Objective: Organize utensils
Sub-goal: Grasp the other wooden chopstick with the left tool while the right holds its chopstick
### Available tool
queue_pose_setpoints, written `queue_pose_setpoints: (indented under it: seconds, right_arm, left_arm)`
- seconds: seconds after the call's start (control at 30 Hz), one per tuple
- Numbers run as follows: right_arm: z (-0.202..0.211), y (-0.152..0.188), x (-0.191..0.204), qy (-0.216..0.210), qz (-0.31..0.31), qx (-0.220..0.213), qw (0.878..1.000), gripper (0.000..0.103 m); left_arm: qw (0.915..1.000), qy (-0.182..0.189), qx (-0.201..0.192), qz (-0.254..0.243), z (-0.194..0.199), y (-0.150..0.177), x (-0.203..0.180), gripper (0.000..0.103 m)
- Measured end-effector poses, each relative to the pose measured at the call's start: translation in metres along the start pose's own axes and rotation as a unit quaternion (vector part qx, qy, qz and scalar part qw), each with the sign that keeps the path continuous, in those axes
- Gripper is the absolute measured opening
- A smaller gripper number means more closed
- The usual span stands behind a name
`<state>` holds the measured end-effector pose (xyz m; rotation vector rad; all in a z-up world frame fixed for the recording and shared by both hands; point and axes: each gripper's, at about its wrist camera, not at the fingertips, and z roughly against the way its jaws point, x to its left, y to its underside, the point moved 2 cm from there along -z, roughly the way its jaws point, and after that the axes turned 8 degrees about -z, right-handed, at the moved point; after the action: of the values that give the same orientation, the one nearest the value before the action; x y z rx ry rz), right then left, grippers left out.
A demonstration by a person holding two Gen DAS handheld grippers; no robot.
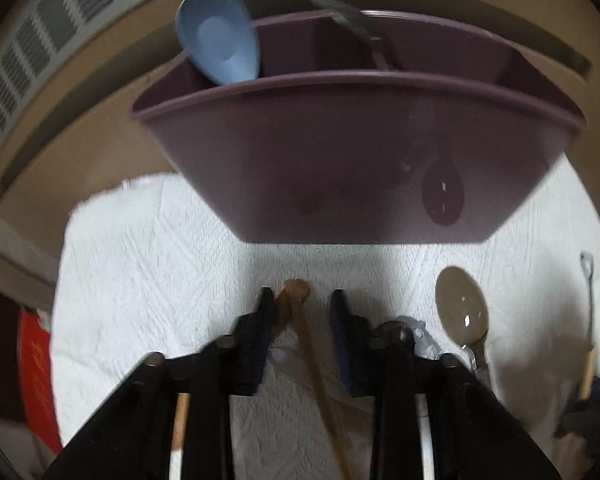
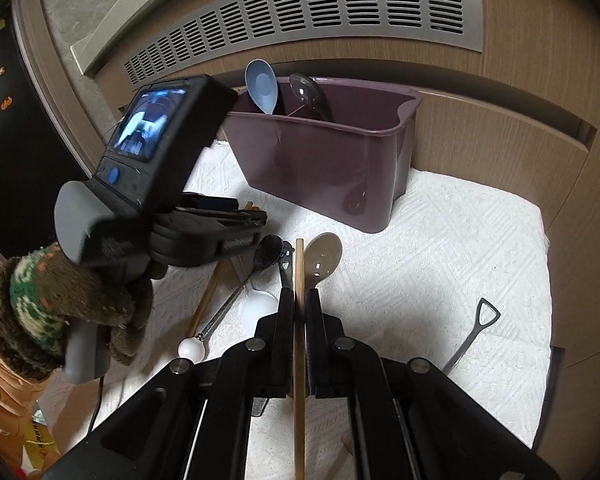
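A purple utensil caddy [image 1: 340, 160] [image 2: 332, 160] stands on a white towel [image 2: 460, 240], with a blue spoon [image 1: 216, 36] [image 2: 262, 86] and a clear dark spoon [image 2: 310, 92] upright in its back compartment. My left gripper [image 1: 302, 312] hovers just in front of the caddy. Its jaws stand a little apart around the end of a wooden handle [image 1: 296, 288], which leans on the left pad only. My right gripper [image 2: 299, 294] is shut on a thin wooden stick [image 2: 299, 264]. A taupe spoon [image 1: 462, 304] [image 2: 324, 256] lies beside it.
On the towel lie a black spoon with a white ball end [image 2: 270, 250], a white spoon [image 2: 260, 306], a dark metal tool [image 2: 286, 264] and a shovel-handled spoon [image 2: 476, 332]. A gloved hand [image 2: 80, 300] holds the left gripper. A wood panel with a vent grille [image 2: 300, 12] stands behind the caddy.
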<state>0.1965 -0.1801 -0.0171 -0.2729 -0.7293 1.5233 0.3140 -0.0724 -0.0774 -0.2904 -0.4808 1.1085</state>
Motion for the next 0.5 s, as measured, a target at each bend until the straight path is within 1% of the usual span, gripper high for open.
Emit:
queue_pose_setpoints:
  seconds: [0.03, 0.07, 0.13, 0.27, 0.37, 0.5]
  right_arm:
    - [0.001, 0.000, 0.001, 0.000, -0.001, 0.000, 1.000, 0.006]
    - [0.002, 0.000, 0.003, -0.001, -0.001, -0.001, 1.000, 0.006]
    - [0.005, 0.000, 0.007, 0.001, 0.001, -0.002, 1.000, 0.006]
    - [0.013, 0.004, 0.020, 0.003, 0.018, -0.003, 1.000, 0.006]
    - [0.014, 0.005, 0.032, 0.001, 0.026, 0.001, 1.000, 0.007]
    - [0.015, 0.009, 0.049, -0.002, 0.035, 0.005, 0.999, 0.008]
  left_arm:
    - [0.9999, 0.009, -0.008, -0.006, 0.003, 0.005, -0.002, 0.007]
    - [0.9996, 0.027, -0.012, -0.003, 0.006, 0.011, -0.002, 0.006]
    - [0.9976, 0.061, -0.028, 0.014, 0.021, 0.030, 0.003, 0.006]
    - [0.9904, 0.109, -0.068, 0.051, 0.059, 0.070, 0.021, 0.006]
    - [0.9871, 0.112, -0.090, 0.071, 0.086, 0.098, 0.034, 0.006]
    - [0.9826, 0.102, -0.129, 0.087, 0.122, 0.118, 0.048, 0.006]
